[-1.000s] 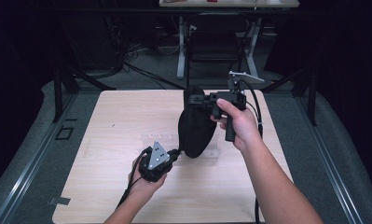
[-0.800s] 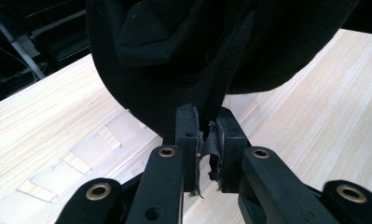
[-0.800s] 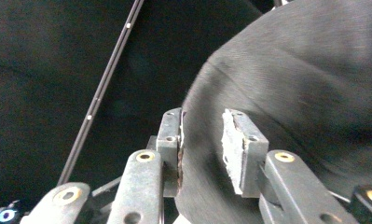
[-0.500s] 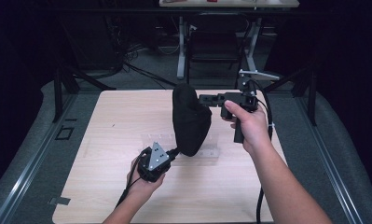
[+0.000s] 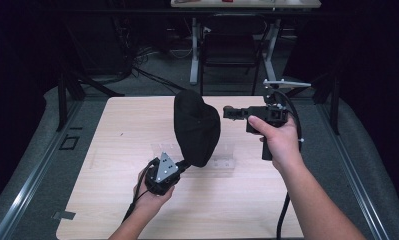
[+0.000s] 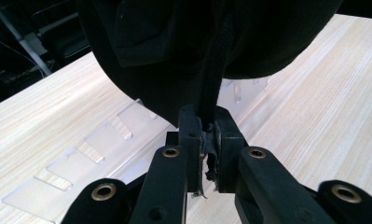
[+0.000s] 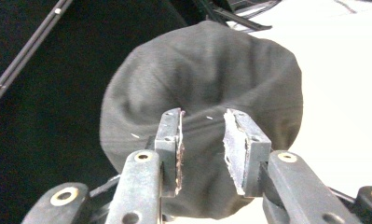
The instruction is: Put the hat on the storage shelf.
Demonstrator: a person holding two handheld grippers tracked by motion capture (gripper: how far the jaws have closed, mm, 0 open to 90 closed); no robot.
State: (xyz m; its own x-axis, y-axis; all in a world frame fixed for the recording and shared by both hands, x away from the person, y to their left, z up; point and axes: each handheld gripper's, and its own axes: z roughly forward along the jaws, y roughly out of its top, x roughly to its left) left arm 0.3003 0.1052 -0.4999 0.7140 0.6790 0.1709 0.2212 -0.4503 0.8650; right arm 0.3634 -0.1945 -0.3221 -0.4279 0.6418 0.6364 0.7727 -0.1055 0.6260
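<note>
High view: black cloth cap (image 5: 196, 127) held up over wooden table (image 5: 112, 150), above clear plastic rack (image 5: 222, 162); left gripper view: left gripper (image 6: 204, 140) pinching its edge strap; right gripper view: right gripper (image 7: 202, 149) w/ jaws spread, just short of cap.

Hidden and cropped parts

The black cloth cap (image 6: 207, 42) runs off the left gripper view's top edge and covers part of the clear plastic rack (image 5: 222, 162) on the worktop (image 5: 117, 150); its pinched fabric disappears between the jaws.
</note>
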